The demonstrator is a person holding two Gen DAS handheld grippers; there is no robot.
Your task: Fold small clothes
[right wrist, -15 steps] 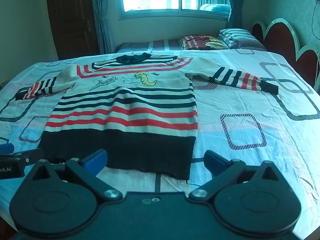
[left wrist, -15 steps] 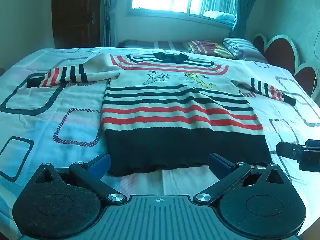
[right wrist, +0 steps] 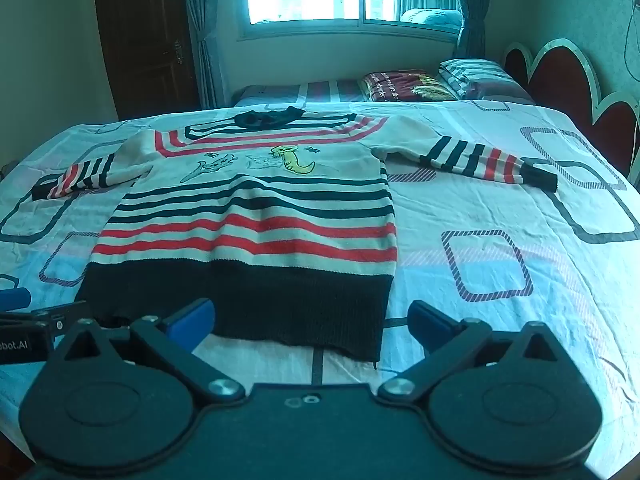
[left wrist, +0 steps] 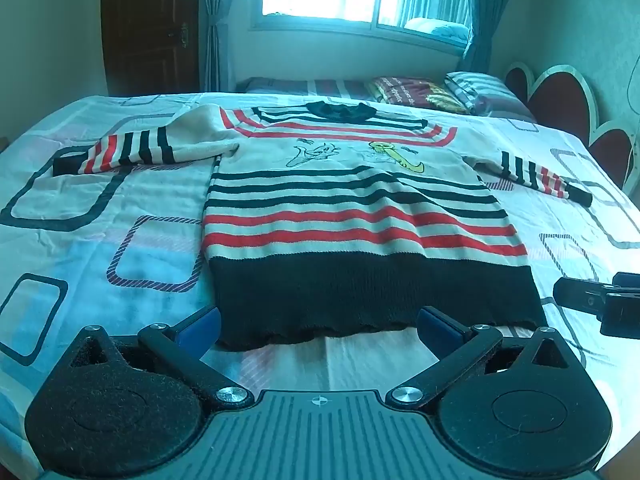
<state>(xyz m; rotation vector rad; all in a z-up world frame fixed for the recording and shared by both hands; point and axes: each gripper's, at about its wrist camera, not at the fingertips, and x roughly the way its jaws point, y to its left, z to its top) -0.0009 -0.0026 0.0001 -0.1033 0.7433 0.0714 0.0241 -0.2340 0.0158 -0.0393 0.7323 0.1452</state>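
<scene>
A small striped sweater (left wrist: pixel 352 216) lies flat, front up, on the bed, with a black hem nearest me and both sleeves spread out sideways. It also shows in the right wrist view (right wrist: pixel 256 232). My left gripper (left wrist: pixel 320 326) is open and empty, just short of the left half of the hem. My right gripper (right wrist: pixel 310 320) is open and empty, just short of the hem's right corner. The right gripper shows at the right edge of the left wrist view (left wrist: pixel 600 304), and the left gripper at the left edge of the right wrist view (right wrist: pixel 24 332).
The bed sheet (left wrist: pixel 100 248) has a pattern of squares. Folded bedding and pillows (right wrist: pixel 440 80) lie at the far end below a window. A red headboard (left wrist: pixel 568 100) stands on the right. A dark door (right wrist: pixel 148 32) is at the back left.
Both grippers have shifted very slightly. The sweater has not moved.
</scene>
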